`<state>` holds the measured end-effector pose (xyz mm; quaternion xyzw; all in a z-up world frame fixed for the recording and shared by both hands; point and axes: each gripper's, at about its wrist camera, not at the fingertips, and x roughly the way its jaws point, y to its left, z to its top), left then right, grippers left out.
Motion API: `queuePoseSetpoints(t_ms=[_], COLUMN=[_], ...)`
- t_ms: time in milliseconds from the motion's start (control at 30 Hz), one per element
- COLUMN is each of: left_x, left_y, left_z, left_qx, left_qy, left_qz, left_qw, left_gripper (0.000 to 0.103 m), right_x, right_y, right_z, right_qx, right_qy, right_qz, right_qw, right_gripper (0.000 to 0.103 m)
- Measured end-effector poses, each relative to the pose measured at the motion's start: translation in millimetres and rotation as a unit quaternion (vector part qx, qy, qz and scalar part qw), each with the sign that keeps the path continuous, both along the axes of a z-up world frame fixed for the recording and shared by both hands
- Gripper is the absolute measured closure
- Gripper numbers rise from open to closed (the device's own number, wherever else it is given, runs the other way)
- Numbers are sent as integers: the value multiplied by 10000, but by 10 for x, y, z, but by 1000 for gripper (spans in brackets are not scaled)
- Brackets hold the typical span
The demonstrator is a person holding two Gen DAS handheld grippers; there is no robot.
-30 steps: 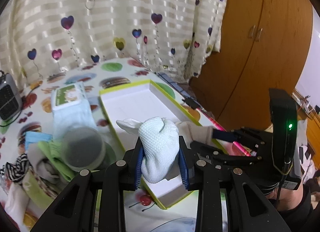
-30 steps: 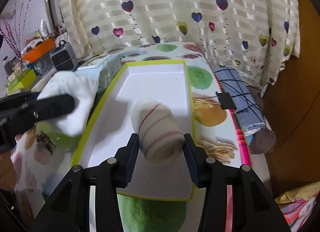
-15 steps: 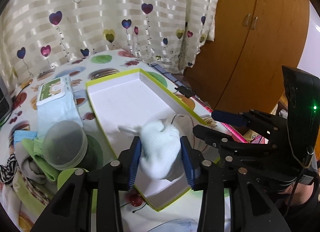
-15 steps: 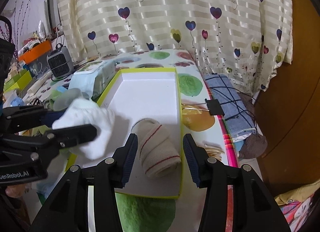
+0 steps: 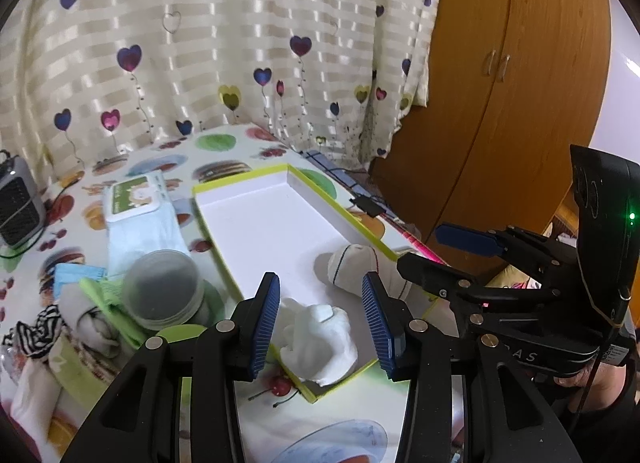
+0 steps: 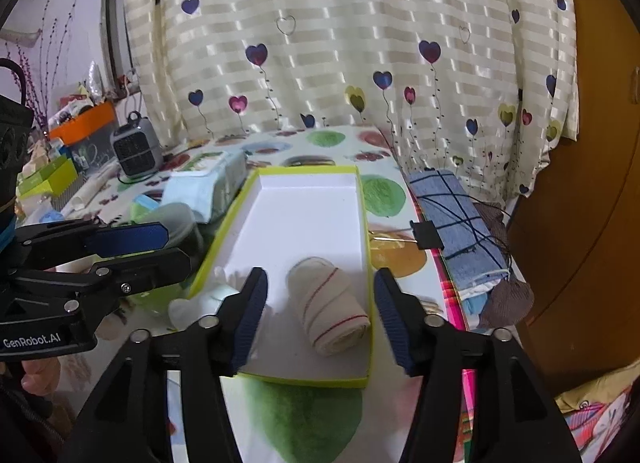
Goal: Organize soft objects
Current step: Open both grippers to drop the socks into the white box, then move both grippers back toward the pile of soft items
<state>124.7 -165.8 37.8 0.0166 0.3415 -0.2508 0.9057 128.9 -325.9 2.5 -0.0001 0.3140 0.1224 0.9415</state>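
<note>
White sock (image 5: 320, 337) and striped sock (image 6: 330, 311) in tray (image 6: 308, 207), each loose between just-opened tongs

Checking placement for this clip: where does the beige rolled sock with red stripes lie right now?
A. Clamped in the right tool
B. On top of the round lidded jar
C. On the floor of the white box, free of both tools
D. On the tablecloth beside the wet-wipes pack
C: the beige rolled sock lies on the floor of the white box, between the pads of the open right tool without touching them.
</note>
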Motion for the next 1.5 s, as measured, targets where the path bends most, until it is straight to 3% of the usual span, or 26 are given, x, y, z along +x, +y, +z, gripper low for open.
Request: queuePoseSetpoints(t_ms=[667, 1100, 1500], left_x=[-520, -621, -670], left_y=[792, 1222, 1759], left_z=[140, -13, -186], left_qx=[-187, -209, -167], left_qy=[-207, -50, 129], left_qz=[784, 1308, 1964], left_qw=[9965, 9912, 9803], left_gripper=[61, 61, 61], right_x=[-365, -419, -430], right_y=[586, 915, 1296], right_z=[215, 163, 60], right_qx=[24, 1, 36], right_qy=[-251, -86, 43], right_qz=[846, 1334, 1814], right_qw=[9961, 9910, 9834], right_gripper=[45, 45, 45])
